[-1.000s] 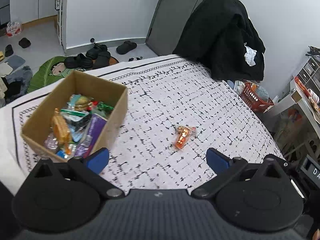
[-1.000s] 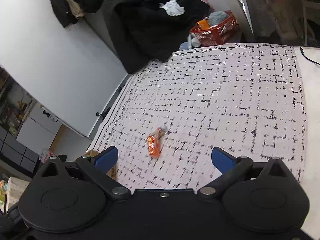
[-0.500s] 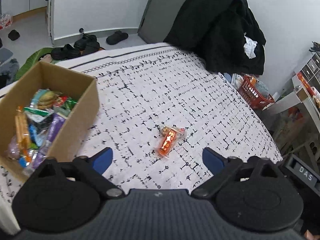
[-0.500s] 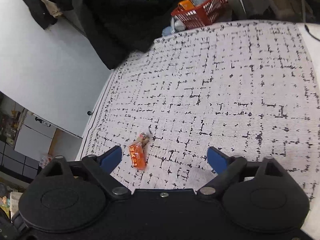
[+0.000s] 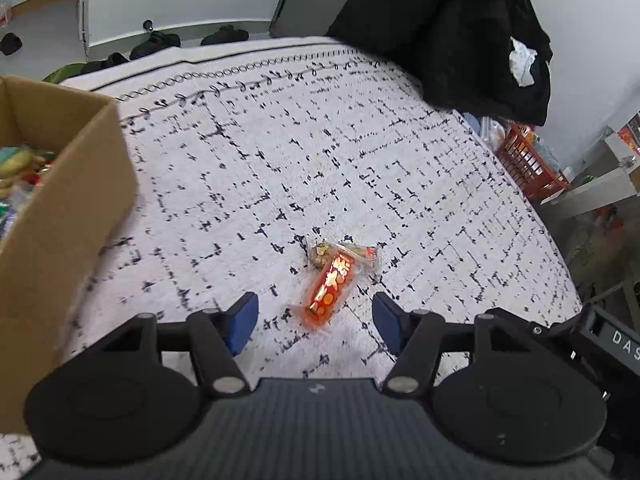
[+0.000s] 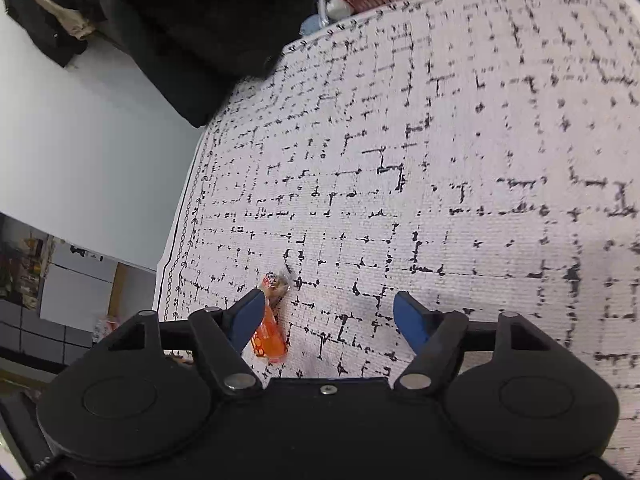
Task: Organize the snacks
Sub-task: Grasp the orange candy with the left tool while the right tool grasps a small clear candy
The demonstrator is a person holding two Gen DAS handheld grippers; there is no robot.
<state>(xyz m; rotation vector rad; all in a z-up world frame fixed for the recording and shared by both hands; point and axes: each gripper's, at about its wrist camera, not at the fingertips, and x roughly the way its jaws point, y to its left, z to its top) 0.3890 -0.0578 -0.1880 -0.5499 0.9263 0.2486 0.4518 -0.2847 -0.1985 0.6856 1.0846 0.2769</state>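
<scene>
Both grippers have dropped closer; left gripper (image 5: 315,322), jaws apart, straddles the orange snack packet (image 5: 329,290) mid-tablecloth (image 5: 248,168), ready to carry it to the cardboard box (image 5: 76,208); right gripper (image 6: 329,318) gapes empty.

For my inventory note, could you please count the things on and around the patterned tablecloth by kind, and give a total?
Loose snack packets on the cloth: 2, an orange packet and a clear-wrapped snack touching it
Cardboard box holding snacks: 1
Grippers, both open: 2, left gripper, right gripper
Red basket: 1
Total: 6
</scene>
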